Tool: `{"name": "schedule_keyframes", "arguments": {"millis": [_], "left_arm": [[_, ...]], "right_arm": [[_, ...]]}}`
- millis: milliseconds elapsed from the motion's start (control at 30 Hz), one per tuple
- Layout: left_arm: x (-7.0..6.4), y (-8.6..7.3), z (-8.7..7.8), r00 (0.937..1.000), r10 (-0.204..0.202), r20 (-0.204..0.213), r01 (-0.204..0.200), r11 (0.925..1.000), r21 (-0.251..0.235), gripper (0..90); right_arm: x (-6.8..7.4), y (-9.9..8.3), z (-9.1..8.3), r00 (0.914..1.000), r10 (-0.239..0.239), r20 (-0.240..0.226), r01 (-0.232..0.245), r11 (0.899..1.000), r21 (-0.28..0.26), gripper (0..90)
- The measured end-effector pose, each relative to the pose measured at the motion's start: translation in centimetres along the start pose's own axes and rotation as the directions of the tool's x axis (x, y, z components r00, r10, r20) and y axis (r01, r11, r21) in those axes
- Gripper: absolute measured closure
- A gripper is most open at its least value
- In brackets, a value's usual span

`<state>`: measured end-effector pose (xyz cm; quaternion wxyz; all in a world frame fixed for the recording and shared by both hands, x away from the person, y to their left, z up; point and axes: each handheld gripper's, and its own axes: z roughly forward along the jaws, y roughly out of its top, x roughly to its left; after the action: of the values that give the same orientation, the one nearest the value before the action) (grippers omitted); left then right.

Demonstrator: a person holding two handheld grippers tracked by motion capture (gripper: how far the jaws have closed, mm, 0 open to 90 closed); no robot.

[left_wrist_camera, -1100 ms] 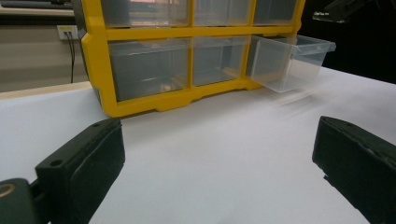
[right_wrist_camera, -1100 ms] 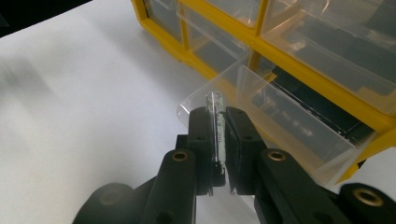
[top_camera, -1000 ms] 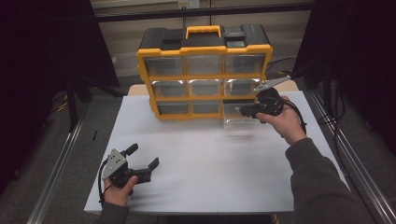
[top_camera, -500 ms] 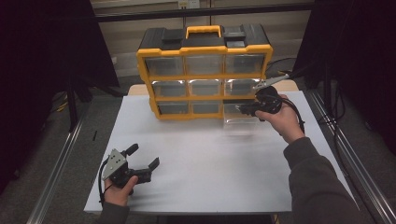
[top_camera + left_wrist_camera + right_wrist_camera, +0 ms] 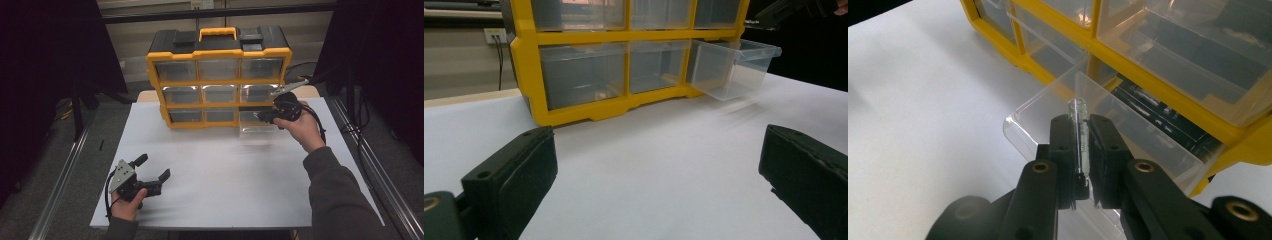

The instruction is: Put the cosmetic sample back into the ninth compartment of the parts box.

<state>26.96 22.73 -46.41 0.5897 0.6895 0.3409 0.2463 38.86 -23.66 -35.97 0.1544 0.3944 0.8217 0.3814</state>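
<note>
At the bottom-right slot of the yellow organizer (image 5: 218,52), the right gripper (image 5: 1080,145) is clamped on the clear drawer's (image 5: 1058,107) front tab, the drawer partly out. Near the white table's (image 5: 225,175) front-left corner, the left gripper (image 5: 152,172) rests with jaws apart.

Black two-jaw left gripper (image 5: 151,174) with grey three-cornered plate (image 5: 122,175) and trailing black cable; black right gripper (image 5: 1080,131), brass-ringed screw holes; dark grey sleeve (image 5: 337,192).

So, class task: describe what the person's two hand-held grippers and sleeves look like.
Both are black. The left hand-held gripper has thick blocky jaws, a grey three-cornered plate and a black cable. The right hand-held gripper shows brass-coloured pivot rivets and a looping black cable. The right sleeve is dark grey.
</note>
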Motion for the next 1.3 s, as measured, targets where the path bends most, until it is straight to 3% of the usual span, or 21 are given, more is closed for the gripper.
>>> {"name": "schedule_keyframes", "arguments": {"millis": [67, 133, 300, 567, 1200, 1233, 1267, 1300], "left_arm": [[0.0, 0.0, 0.0, 1.0000, 0.005, 0.002, -0.005, 1.0000, 0.004, 2.5], [-0.1, 0.0, 0.1, 0.9999, -0.015, 0.001, 0.015, 0.9999, -0.005, 2.5], [0.1, 0.0, 0.0, 0.9999, 0.013, 0.000, -0.013, 0.9999, 0.001, 2.3], [-0.1, 0.0, 0.1, 1.0000, -0.009, 0.002, 0.009, 1.0000, -0.002, 2.3], [0.0, 0.0, 0.0, 0.9999, 0.013, -0.002, -0.013, 0.9999, 0.011, 2.3], [0.0, 0.0, 0.0, 1.0000, 0.009, -0.003, -0.009, 0.9999, 0.009, 2.3], [-0.2, 0.0, 0.2, 0.9998, -0.020, -0.007, 0.020, 0.9997, -0.011, 2.3], [0.0, 0.0, 0.1, 1.0000, 0.002, -0.003, -0.002, 1.0000, 0.004, 2.3]], "right_arm": [[-0.1, 0.0, 0.1, 1.0000, 0.000, -0.002, 0.000, 1.000, -0.002, 81.5], [-0.2, 0.0, 0.1, 1.0000, -0.003, -0.003, 0.003, 1.000, -0.003, 81.5], [-0.2, 0.0, 0.3, 1.0000, -0.003, 0.004, 0.003, 1.000, 0.003, 81.5], [-0.2, 0.0, 0.9, 1.0000, 0.002, 0.006, -0.002, 1.000, 0.013, 81.5], [-0.7, -0.1, 1.5, 0.9999, 0.006, 0.010, -0.006, 1.000, 0.018, 81.5], [-0.7, -0.1, 1.6, 1.0000, 0.001, 0.009, -0.001, 1.000, 0.014, 81.5], [-0.7, -0.1, 1.6, 1.0000, 0.001, 0.009, -0.001, 1.000, 0.014, 81.5], [-0.7, -0.1, 1.7, 1.0000, 0.001, 0.005, -0.001, 1.000, 0.014, 81.5]]}}
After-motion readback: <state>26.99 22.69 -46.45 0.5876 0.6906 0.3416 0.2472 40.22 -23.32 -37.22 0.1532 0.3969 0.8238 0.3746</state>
